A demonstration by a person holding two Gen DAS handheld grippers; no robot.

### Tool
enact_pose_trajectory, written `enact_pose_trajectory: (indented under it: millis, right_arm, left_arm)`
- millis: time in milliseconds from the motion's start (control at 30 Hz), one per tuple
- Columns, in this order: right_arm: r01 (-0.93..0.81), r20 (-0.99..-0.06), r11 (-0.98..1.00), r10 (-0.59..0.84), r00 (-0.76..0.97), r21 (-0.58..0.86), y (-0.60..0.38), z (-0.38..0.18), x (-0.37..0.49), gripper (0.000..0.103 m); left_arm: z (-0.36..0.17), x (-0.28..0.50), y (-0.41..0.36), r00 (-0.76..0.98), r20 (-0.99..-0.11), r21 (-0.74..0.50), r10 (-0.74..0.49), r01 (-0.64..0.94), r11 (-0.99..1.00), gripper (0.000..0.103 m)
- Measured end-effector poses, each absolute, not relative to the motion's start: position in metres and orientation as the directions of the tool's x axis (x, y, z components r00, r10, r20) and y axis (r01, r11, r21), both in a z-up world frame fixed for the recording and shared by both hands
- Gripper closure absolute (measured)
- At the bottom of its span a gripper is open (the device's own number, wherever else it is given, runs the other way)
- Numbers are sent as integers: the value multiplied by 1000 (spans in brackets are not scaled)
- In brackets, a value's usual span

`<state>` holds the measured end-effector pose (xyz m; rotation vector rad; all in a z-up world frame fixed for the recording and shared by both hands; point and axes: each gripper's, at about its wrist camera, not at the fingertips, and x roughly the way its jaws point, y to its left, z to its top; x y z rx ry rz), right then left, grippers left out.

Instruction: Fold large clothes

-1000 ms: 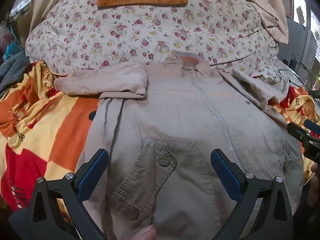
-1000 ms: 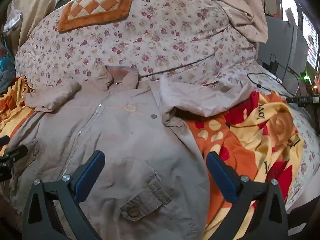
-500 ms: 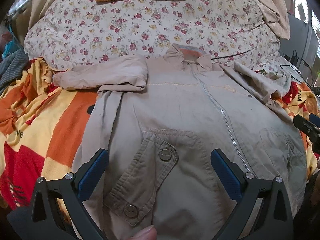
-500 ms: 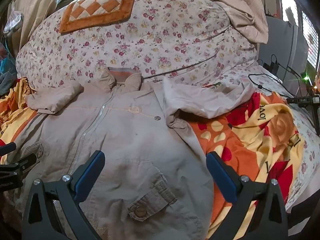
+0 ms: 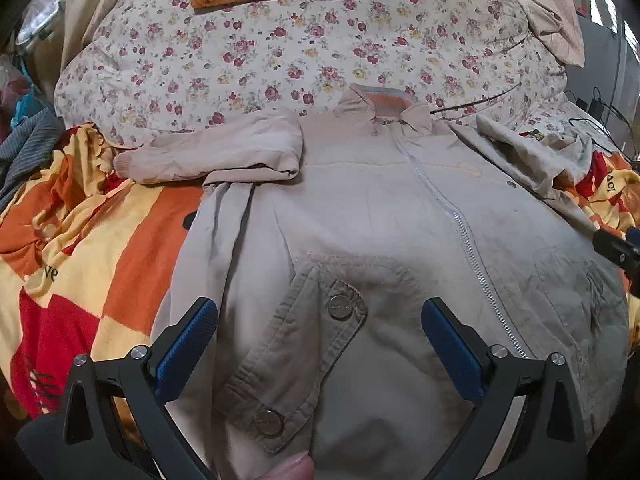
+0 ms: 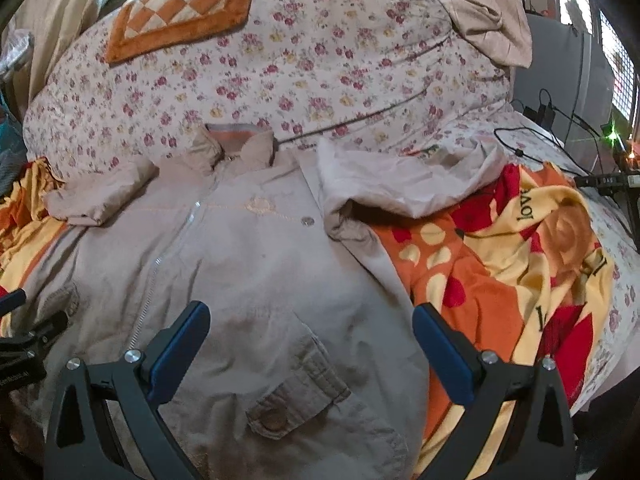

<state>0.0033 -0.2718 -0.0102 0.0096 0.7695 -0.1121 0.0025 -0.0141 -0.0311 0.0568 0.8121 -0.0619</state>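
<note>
Tongs first: the left gripper (image 5: 320, 336) hangs spread wide over the lower front of the jacket (image 5: 380, 220), its blue pads either side of the pocket flap (image 5: 304, 344) and pinching nothing. The right gripper (image 6: 312, 340) is likewise spread wide and empty, above the other pocket (image 6: 296, 396) near the hem. A fingertip (image 5: 294, 468) shows at the bottom edge of the left wrist view.

Compared with a second ago, both views have drawn slightly nearer to the hem (the pockets now sit larger and lower between the pads), while the jacket itself lies unchanged. This indicates an approach to the bottom edge, not a fold in progress; no fold has been made yet.

The jacket lies face up, zipped, on the orange and yellow blanket (image 6: 500, 272), body flat. Further out, the sleeve (image 5: 212, 156) on the left side is doubled over, cuff pointing away from the body; the other sleeve (image 6: 404, 184) lies crumpled on the blanket at the opposite shoulder. The collar (image 5: 384, 110) rests against the flowered quilt (image 5: 280, 52) behind, with an orange checked mat (image 6: 180, 12) on top of that.

Judgement: the sleeves probably need laying across the chest before the hem is brought up.
</note>
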Motion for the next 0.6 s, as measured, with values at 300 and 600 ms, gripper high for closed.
enact_pose_trajectory:
  millis: [300,600]
  right_arm:
    - [114,-699,993,-106,707,-35,-273,-11,3,0]
    - [113,-697,993,-105,709,-34,-272,-11,3,0]
  left_arm:
    - [-31,0,-18,689,-724,37,-33,88,995,9]
    - [-33,3,-17,680,-733,36,-31,85,996,9]
